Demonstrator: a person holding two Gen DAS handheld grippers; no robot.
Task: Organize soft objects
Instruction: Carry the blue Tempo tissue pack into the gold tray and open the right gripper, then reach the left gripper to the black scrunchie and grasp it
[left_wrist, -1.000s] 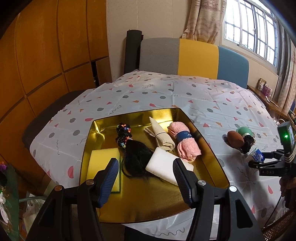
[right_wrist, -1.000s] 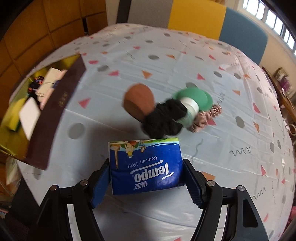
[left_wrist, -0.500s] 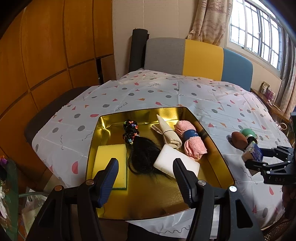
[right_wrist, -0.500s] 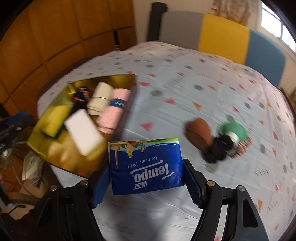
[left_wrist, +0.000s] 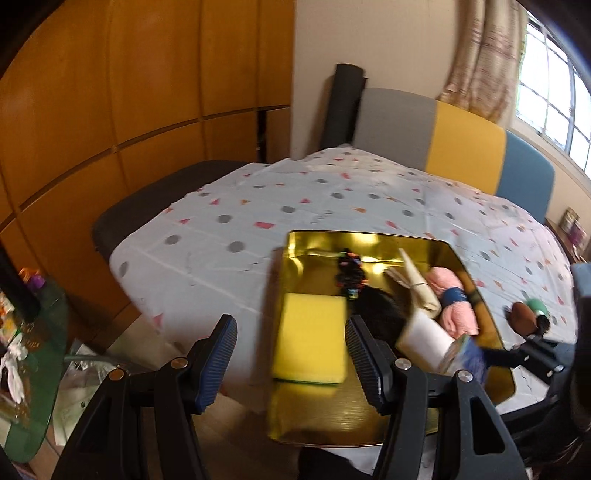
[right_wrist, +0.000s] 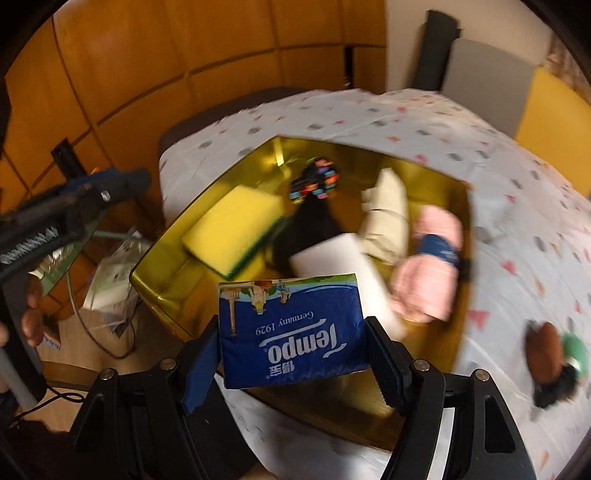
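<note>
Tissue pack (right_wrist: 291, 328) has travelled over the tray (right_wrist: 436, 343).

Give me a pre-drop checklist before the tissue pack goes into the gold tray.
1. Right tongs shut on the tissue pack: ok.
2. Pack held over the gold tray: ok, above its near edge.
3. Bare tray floor for the pack: ok, near side in front of the yellow sponge.
4. Left tongs open, holding nothing: ok.
5. Height above the tray: cannot tell.
</note>
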